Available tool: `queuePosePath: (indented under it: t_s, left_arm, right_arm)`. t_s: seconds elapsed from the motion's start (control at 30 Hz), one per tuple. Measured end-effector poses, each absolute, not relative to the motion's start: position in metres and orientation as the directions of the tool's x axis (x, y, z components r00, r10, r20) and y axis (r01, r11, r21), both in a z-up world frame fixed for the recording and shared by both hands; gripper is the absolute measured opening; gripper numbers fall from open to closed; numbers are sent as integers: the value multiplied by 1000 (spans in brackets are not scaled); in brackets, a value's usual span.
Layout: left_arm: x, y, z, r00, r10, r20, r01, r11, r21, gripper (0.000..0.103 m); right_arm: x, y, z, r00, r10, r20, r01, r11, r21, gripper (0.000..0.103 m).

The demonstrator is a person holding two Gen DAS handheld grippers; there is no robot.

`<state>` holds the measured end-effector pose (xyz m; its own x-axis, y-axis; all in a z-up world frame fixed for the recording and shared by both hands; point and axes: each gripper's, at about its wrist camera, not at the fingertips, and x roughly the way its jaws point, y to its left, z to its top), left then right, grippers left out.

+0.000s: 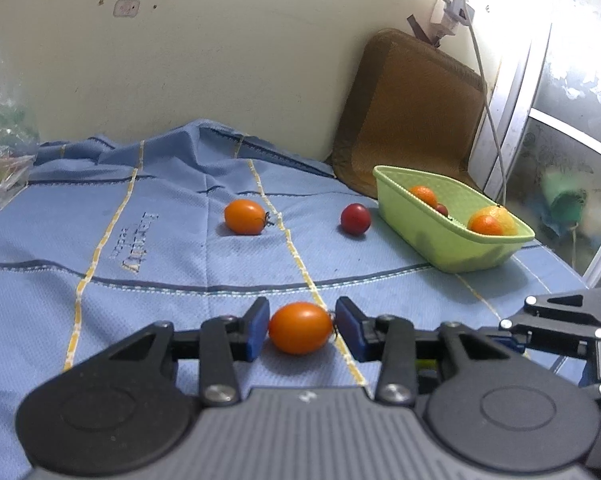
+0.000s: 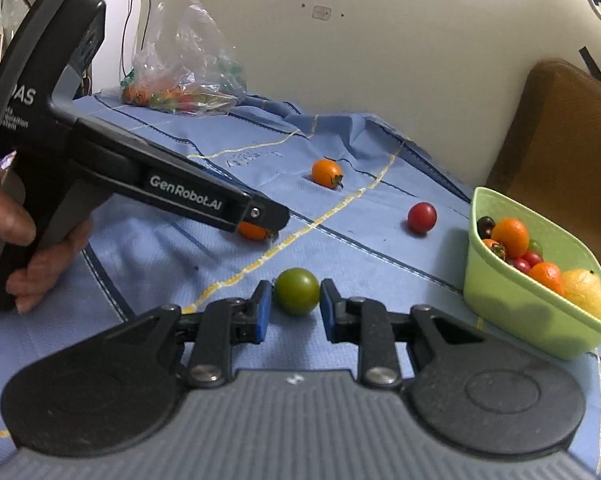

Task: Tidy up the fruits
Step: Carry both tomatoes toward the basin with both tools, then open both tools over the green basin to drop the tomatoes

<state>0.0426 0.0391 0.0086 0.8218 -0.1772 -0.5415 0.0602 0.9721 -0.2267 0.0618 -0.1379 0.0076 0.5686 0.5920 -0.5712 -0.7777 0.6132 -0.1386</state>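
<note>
My left gripper [image 1: 301, 326] is closed around an orange tomato [image 1: 300, 328] that rests on the blue cloth [image 1: 160, 260]; both blue pads touch it. My right gripper [image 2: 293, 304] straddles a green tomato [image 2: 296, 291] on the cloth, with small gaps at the pads. A second orange tomato [image 1: 244, 216] and a red tomato [image 1: 355, 219] lie farther back. The green basket [image 1: 428, 232] at the right holds several fruits. In the right wrist view the left gripper [image 2: 260, 224] covers its orange tomato [image 2: 252, 232].
A clear plastic bag [image 2: 184, 72] of fruit sits at the back left by the wall. A brown cushion [image 1: 412, 116] leans in the corner behind the basket. A white cable [image 1: 488, 100] hangs beside a window frame at the right.
</note>
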Motion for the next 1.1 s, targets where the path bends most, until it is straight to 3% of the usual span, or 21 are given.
queuePosePath:
  t_s: [0.43,0.73,1.1]
  left_arm:
    - [37,31,7,815,-142,-562,22,976,-216,36]
    - [53,18,32,828,-277,-487,78,917,-390,36]
    - [149,-34,60,802,-407,-437,203,874,-441,36]
  right_arm:
    - [65,-148,0,540,636,-552,-781,623,-46,26]
    - [72,-180,24,627,664,-408,-738,674,-36,26]
    - [130,-231,40,779,536,-325,-571,821,-16,26]
